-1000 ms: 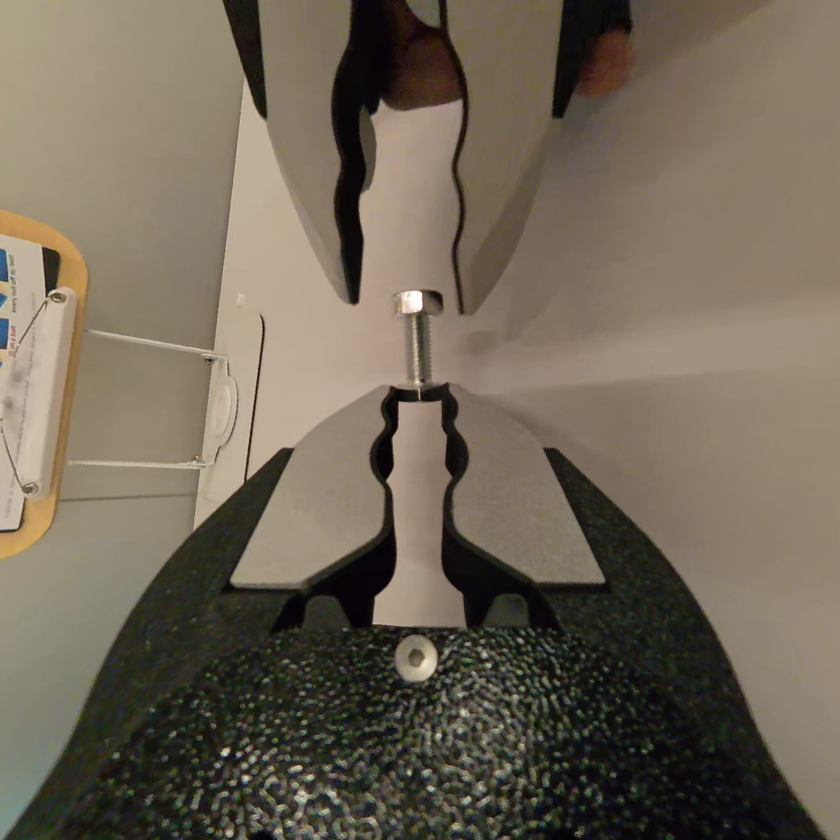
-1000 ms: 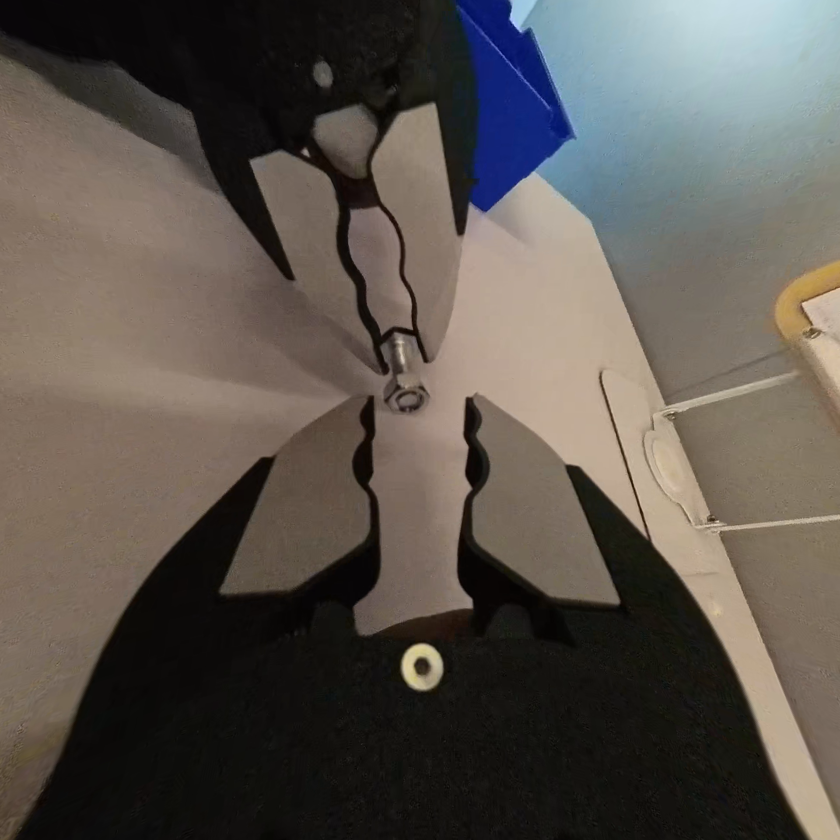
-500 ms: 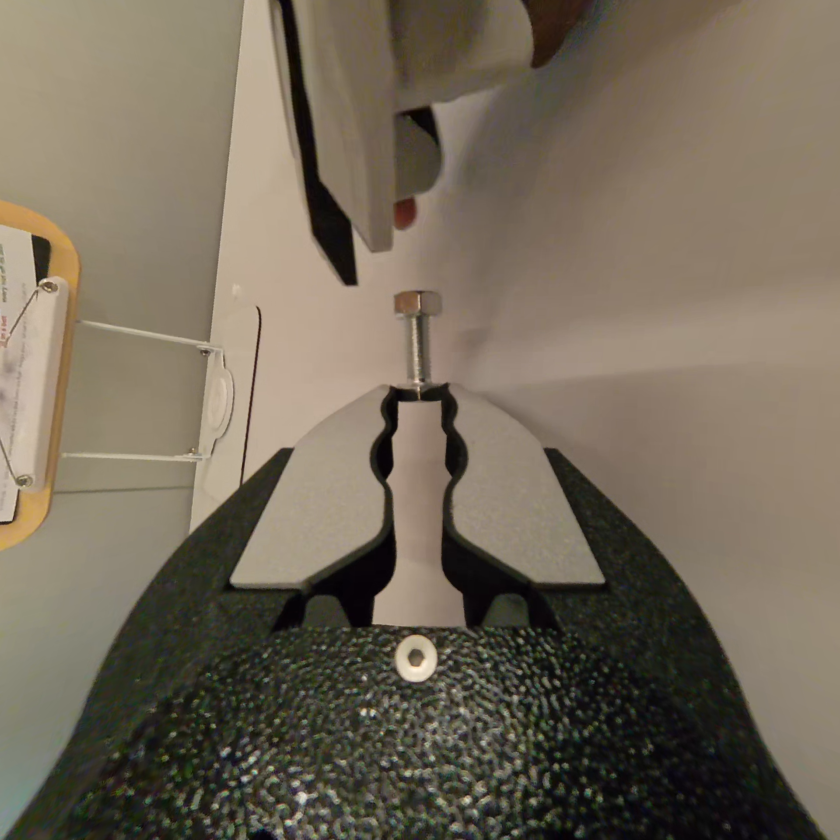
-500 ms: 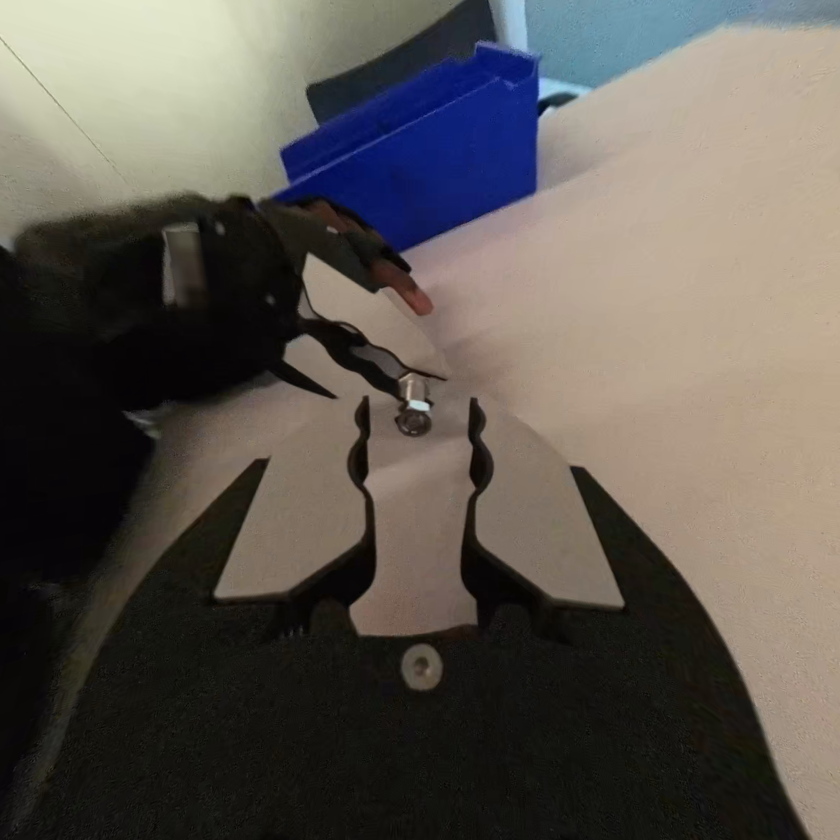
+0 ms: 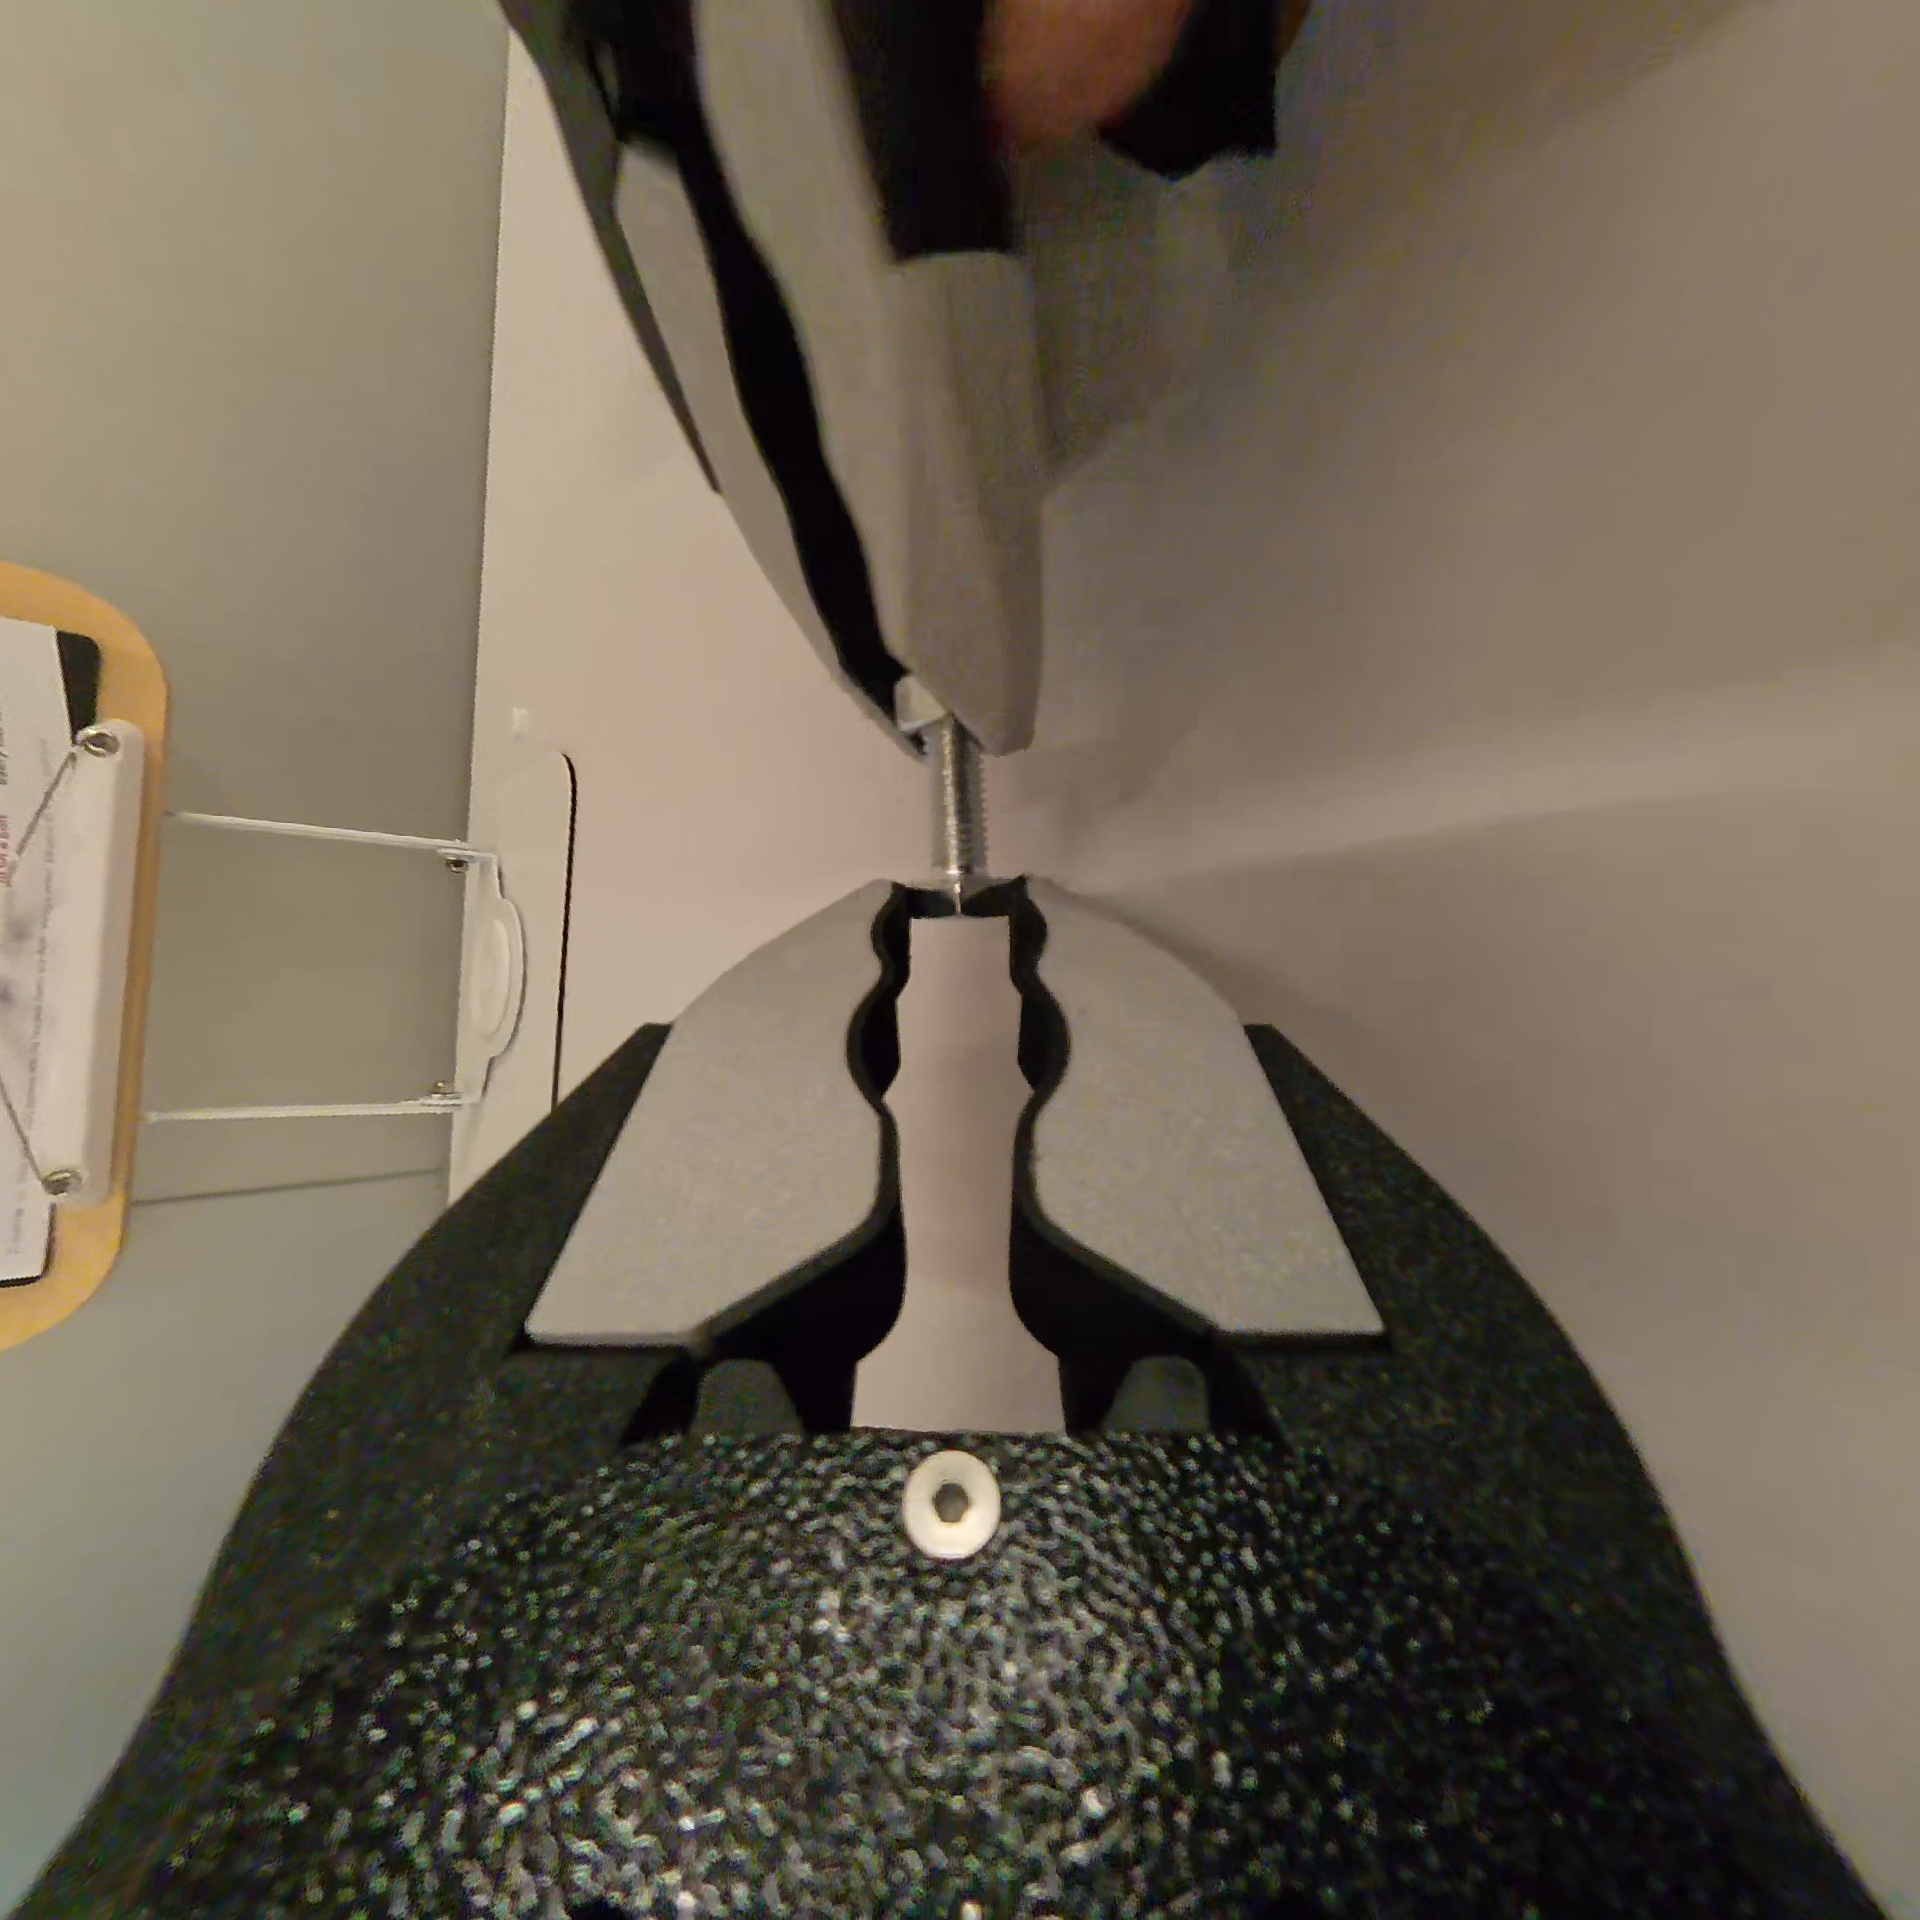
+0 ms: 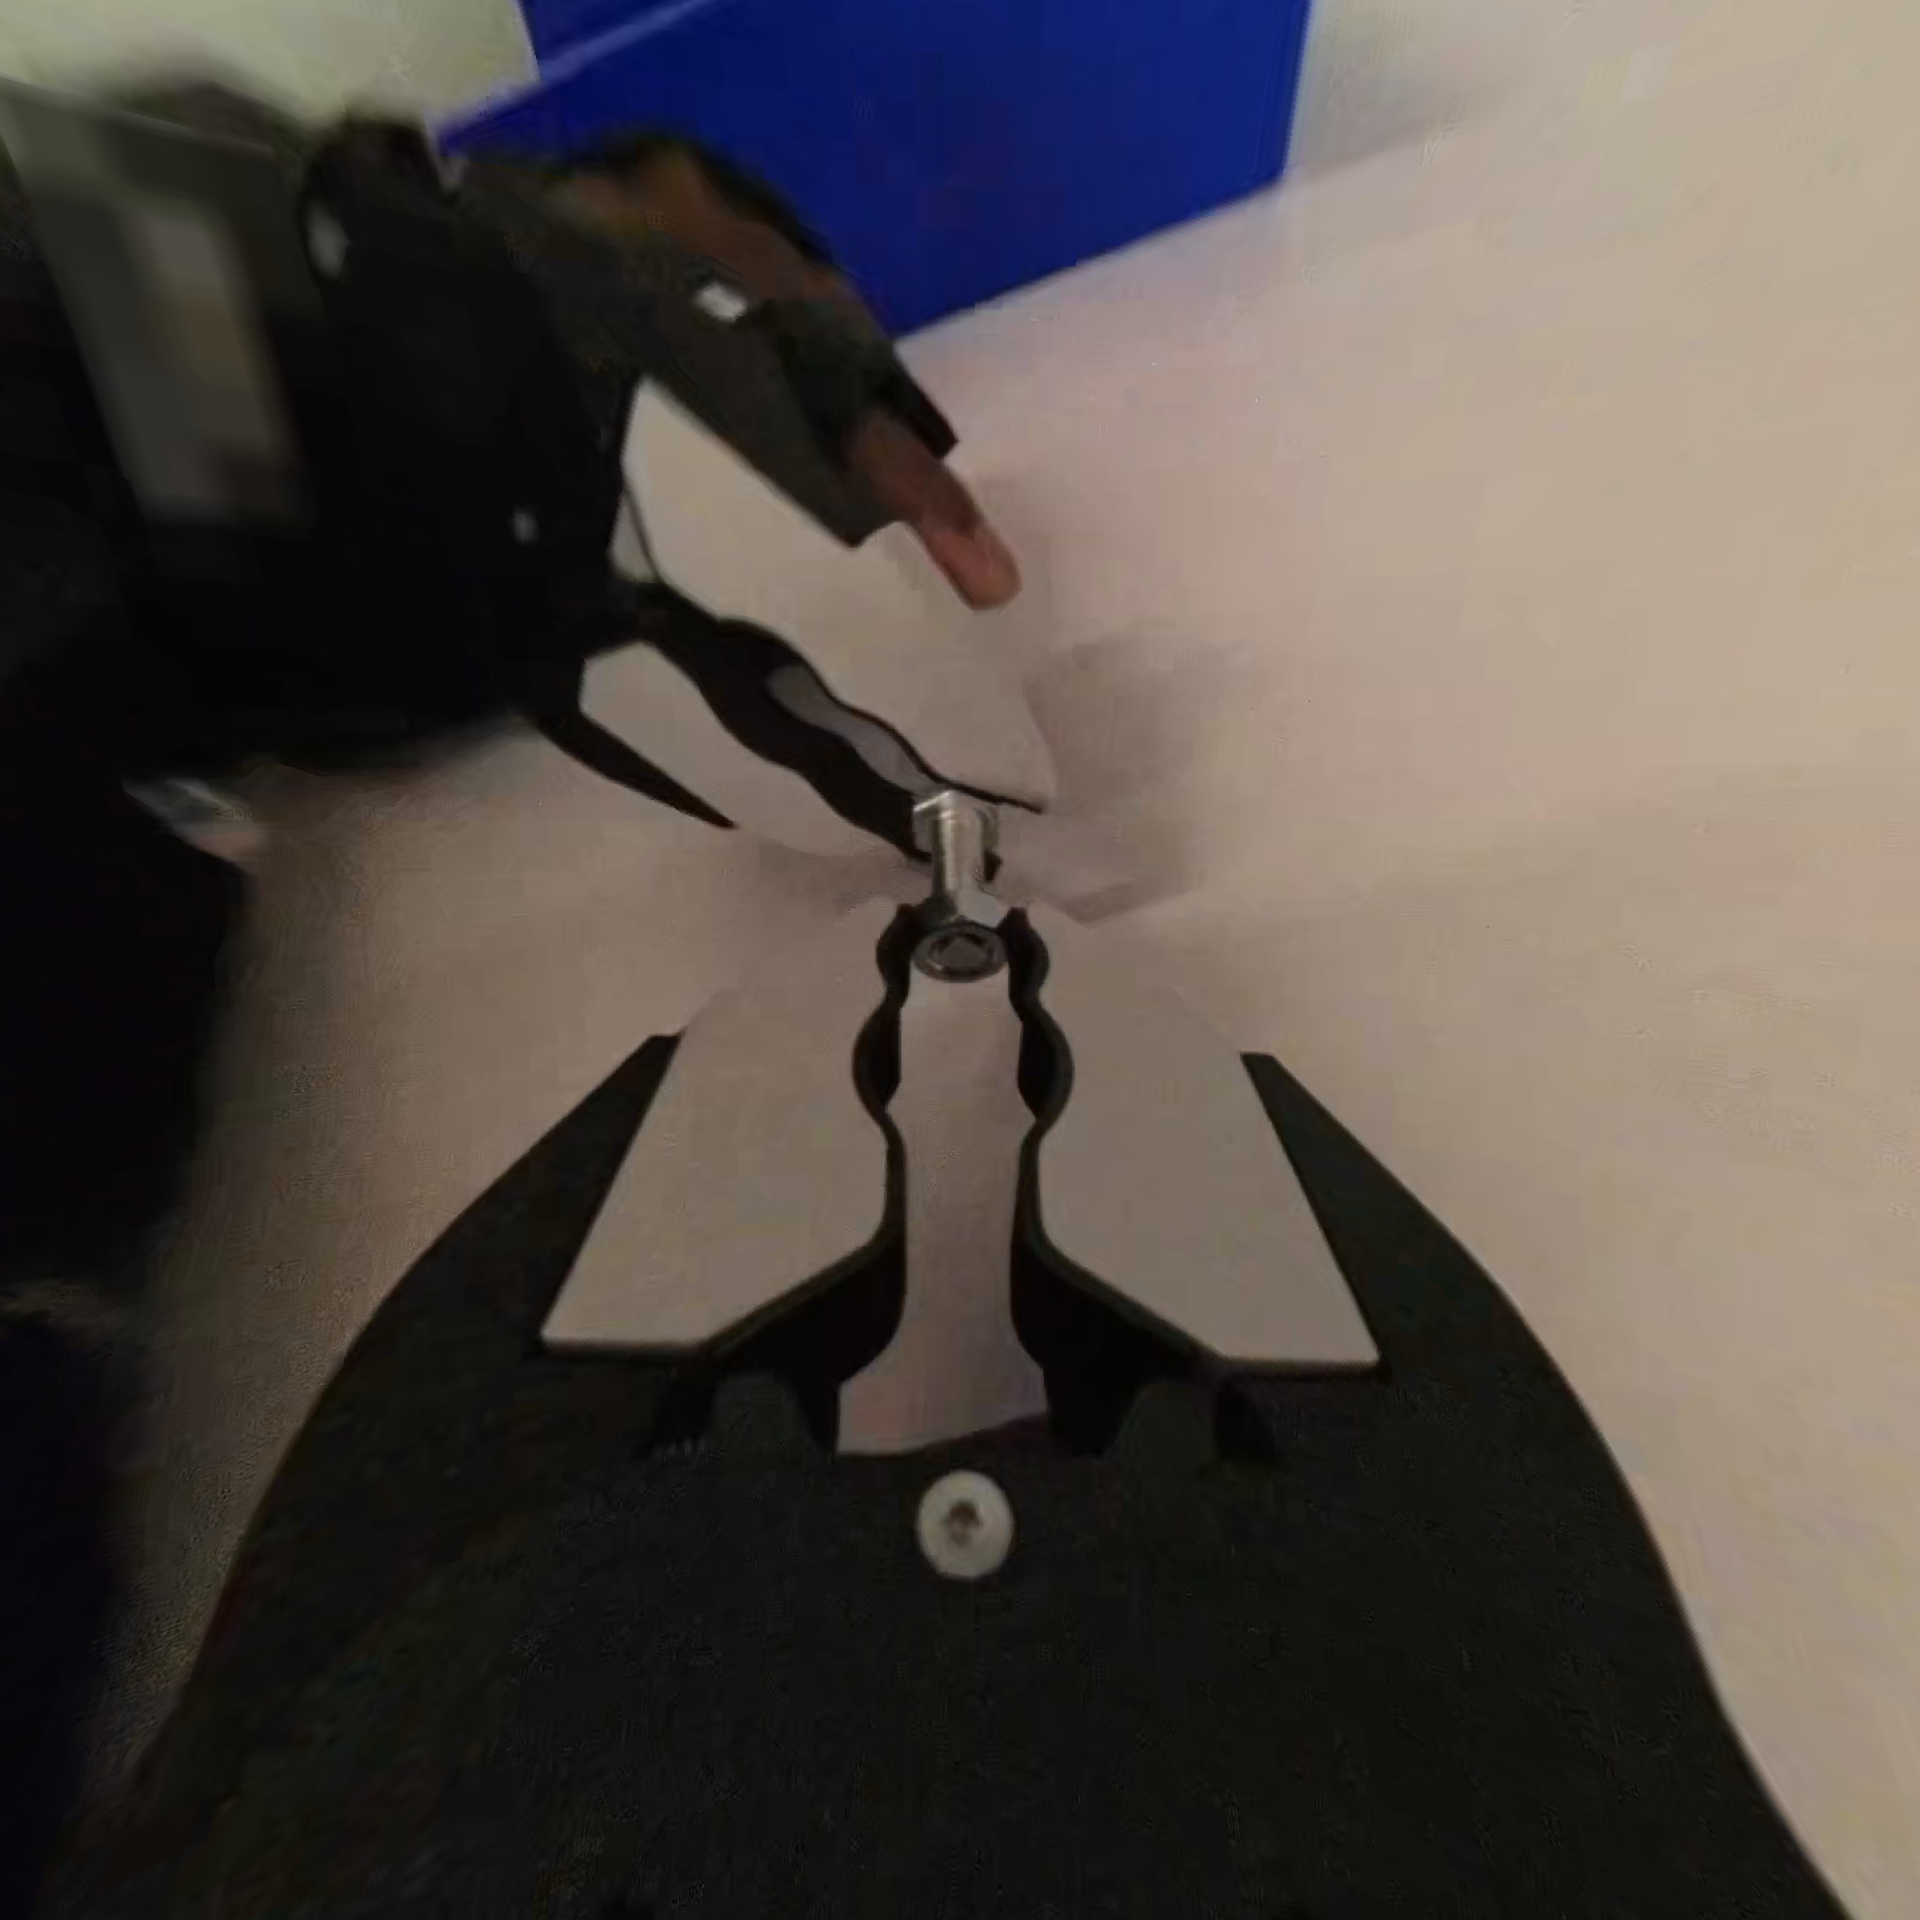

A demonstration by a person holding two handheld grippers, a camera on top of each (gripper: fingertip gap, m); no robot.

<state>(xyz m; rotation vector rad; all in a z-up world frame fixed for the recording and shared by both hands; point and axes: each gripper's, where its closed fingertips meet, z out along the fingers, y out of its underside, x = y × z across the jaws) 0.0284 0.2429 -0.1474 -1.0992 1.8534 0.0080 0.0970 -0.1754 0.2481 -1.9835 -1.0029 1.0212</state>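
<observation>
Half a second ago my right gripper (image 6: 958, 951) hung wide open just short of the hex bolt (image 5: 961, 821). Now its 2 fingers have come in on the bolt's hex head (image 6: 956, 951), 1 pad against each side, so this gripper is clenched on the head. My left gripper (image 5: 961, 894) has not changed over the last second. It stays clamped on the far, threaded end, where a small metal piece that looks like a nut (image 6: 943, 808) sits between its tips.

The bolt is therefore held at both ends and spans the short gap between my 2 grippers, clear of the pale surface (image 5: 1455, 623). From my left gripper it runs straight ahead off the fingertips. From my right gripper the head sits right at the fingertips, with the shank pointing away. A blue bin (image 6: 935, 156) stands well beyond, behind the left gripper.
</observation>
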